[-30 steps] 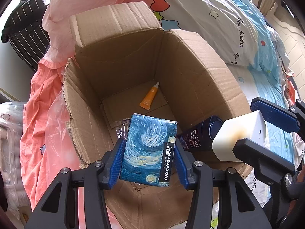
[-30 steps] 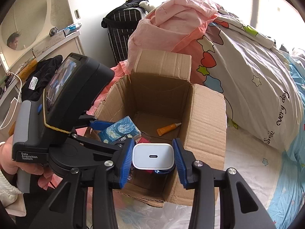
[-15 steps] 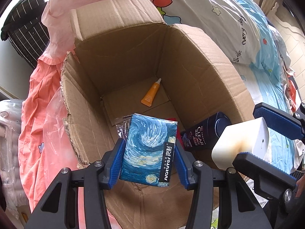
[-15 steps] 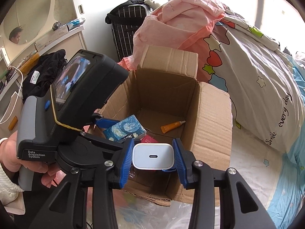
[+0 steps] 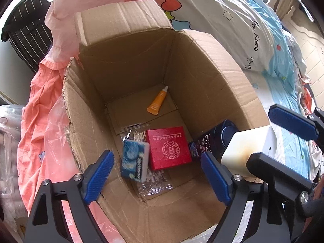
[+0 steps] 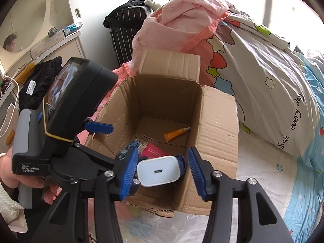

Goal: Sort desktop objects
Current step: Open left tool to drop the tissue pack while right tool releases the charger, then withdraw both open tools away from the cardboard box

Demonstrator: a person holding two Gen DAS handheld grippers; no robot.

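My left gripper (image 5: pixel 157 174) is open and empty above an open cardboard box (image 5: pixel 121 64). A blue starry tissue pack (image 5: pixel 134 163) is blurred in mid-air inside the box, below the open fingers. On the box floor lie a red square box (image 5: pixel 169 147), an orange tube (image 5: pixel 158 103), a dark Clear bottle (image 5: pixel 210 141) and a clear plastic bag (image 5: pixel 154 182). My right gripper (image 6: pixel 162 172) is open over the box's near edge. A white charger (image 6: pixel 159 171) sits between its fingers, tilted and touching the left pad only; it also shows in the left wrist view (image 5: pixel 249 149).
The box stands on a bed beside pink bedding (image 6: pixel 182 20) and a white star-print pillow (image 6: pixel 263 81). A black striped suitcase (image 6: pixel 125 24) and a white dresser (image 6: pixel 50 40) stand behind. A clear plastic sheet (image 6: pixel 151 224) lies under the box's near side.
My left gripper opened and let go of the tissue pack, which now drops into the box. My right gripper opened too, and the charger sits loose and tilted between its fingers.
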